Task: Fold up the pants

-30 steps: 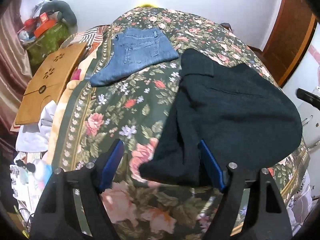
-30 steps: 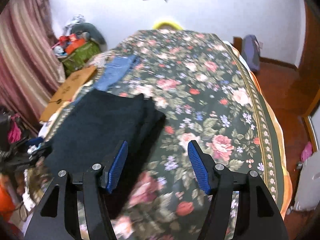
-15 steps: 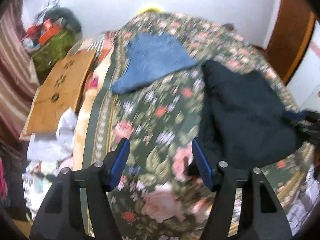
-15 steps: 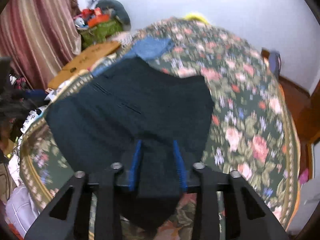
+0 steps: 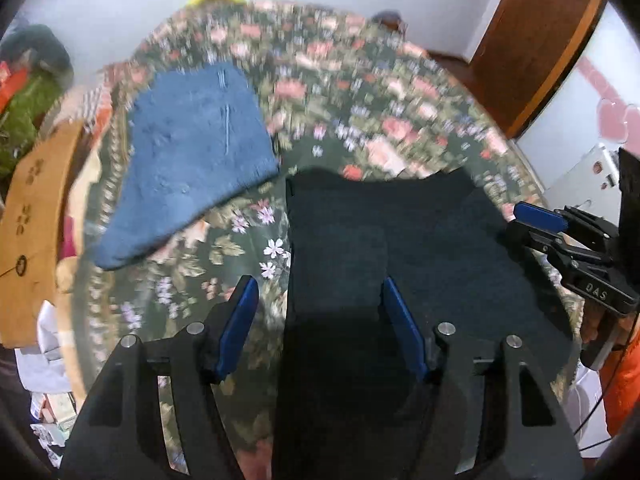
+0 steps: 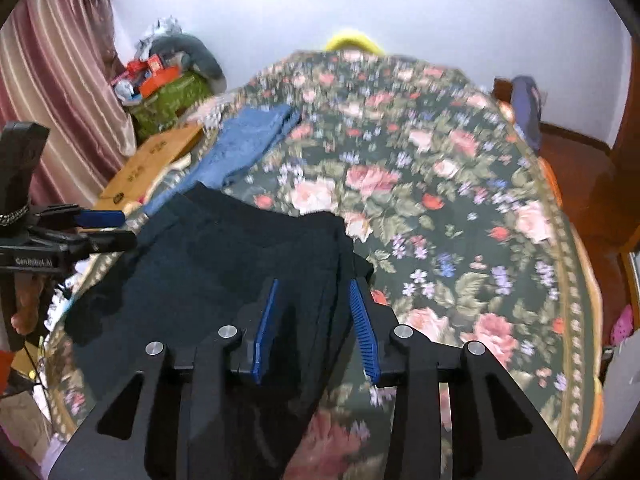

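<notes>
Left wrist view: your left gripper [image 5: 318, 320] has its blue pads spread wide, and a strip of the black pants [image 5: 400, 240] runs between them without either pad clearly pressing it. Your right gripper [image 6: 314, 330] stands part-way apart astride the pants' edge; whether it pinches the cloth, you cannot tell from here. The pants lie flat on the floral bedspread [image 6: 460, 208], filling its near side from 6 to 3 o'clock. Folded blue jeans [image 5: 192, 152] rest well apart at 11 o'clock, beside a cardboard box [image 5: 32, 220] at 9.
</notes>
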Action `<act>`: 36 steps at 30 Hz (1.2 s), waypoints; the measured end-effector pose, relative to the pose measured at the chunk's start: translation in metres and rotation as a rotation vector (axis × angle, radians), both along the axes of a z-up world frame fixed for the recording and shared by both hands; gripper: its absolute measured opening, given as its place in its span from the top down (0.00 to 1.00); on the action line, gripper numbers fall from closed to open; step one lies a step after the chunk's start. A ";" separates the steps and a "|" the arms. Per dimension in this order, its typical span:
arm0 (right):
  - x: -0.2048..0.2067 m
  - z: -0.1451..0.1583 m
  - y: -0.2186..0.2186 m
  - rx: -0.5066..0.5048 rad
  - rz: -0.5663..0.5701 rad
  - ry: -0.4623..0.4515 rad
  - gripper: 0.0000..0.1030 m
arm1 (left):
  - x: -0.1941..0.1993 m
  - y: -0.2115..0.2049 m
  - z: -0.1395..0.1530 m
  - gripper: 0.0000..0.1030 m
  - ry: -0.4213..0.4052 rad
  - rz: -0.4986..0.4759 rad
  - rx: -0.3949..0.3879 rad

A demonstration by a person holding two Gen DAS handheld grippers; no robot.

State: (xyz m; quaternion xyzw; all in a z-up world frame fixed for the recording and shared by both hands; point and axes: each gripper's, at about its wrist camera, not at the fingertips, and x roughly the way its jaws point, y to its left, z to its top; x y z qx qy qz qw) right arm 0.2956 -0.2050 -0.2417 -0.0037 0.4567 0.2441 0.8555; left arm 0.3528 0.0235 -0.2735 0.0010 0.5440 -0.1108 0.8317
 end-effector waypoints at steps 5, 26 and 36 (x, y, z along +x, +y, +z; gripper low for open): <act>0.010 -0.019 0.010 -0.013 0.048 -0.021 0.77 | 0.011 -0.013 -0.011 0.66 0.008 -0.074 -0.048; -0.049 0.047 0.030 0.071 0.175 -0.084 0.67 | -0.033 -0.030 0.059 0.41 -0.297 -0.097 0.097; -0.080 0.005 0.007 -0.060 0.116 -0.016 0.62 | -0.078 -0.006 -0.008 0.33 -0.141 -0.094 0.089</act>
